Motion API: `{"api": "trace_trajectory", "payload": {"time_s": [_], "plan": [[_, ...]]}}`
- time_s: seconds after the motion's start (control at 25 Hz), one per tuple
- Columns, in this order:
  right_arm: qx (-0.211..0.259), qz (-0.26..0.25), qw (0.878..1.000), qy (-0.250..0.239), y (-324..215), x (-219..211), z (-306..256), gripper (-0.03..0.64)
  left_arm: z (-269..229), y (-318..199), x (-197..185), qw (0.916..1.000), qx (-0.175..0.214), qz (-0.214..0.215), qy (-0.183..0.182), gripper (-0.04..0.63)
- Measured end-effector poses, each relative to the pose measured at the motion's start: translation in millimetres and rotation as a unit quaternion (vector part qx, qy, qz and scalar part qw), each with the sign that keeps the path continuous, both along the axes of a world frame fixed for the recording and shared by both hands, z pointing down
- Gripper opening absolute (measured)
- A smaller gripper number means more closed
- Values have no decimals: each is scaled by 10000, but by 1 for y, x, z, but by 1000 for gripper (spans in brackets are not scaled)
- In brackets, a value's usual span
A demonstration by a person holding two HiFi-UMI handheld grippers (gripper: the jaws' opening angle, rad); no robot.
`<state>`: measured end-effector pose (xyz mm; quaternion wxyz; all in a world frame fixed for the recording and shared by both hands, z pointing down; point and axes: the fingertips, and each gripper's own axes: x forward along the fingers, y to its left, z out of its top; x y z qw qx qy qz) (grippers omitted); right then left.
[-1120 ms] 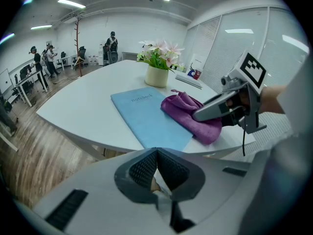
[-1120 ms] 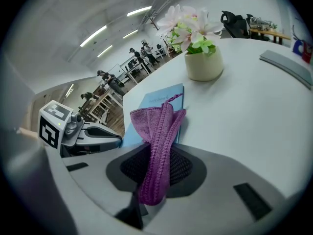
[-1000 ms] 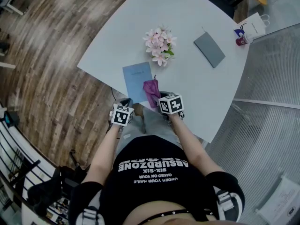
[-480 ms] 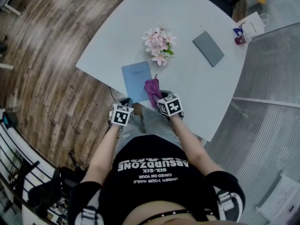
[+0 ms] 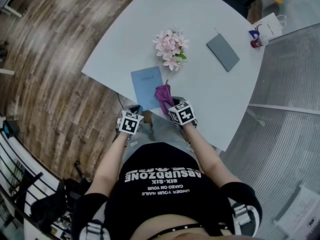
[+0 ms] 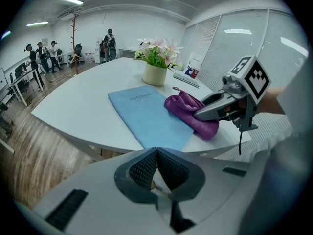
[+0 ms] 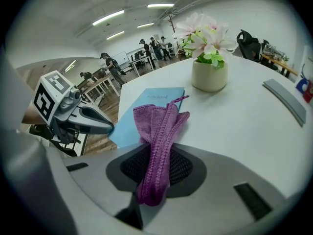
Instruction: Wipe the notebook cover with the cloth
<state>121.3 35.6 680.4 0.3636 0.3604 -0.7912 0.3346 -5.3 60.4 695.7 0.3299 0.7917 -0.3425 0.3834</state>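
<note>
Left gripper (image 6: 156,164) is parked off the near edge of the white table (image 5: 200,19), roughly 7 o'clock from the notebook. Its jaws are pressed together with nothing between them, so it's basically just hanging out.

The light blue notebook (image 5: 146,86) lies flat near the table's near edge, cover up. Most of the cover is bare.

The purple cloth (image 5: 163,95) is bunched up at about 4 o'clock on the notebook. It overlaps the right edge a bit and the rest spills onto the table beside it.

Right gripper (image 7: 160,168) has its jaws clamped on the near end of that cloth. A folded strip runs right through them and the free end fans out forward onto the notebook's corner.

Further out, at about 1 o'clock from the notebook, there's a small pot of pink flowers (image 5: 170,49). Past that, around 2 o'clock, sits a flat grey book-like thing (image 5: 223,52), well apart from the action.

Progress-wise, the grab looks done and the cloth is at the cover, but only touching one edge of it. Can't tell from the pictures whether any of the cover has been wiped. The sweep across the blue surface toward 10 o'clock looks like what's left, which is pretty much the whole job.
</note>
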Motion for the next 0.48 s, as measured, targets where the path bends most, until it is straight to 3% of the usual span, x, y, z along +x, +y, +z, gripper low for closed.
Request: {"api": "trace_trajectory", "payload": {"time_s": [0.48], "plan": [[232, -124, 9993, 259, 0, -4, -1, 92, 2, -1, -1, 9999, 28, -49, 90, 17]]}}
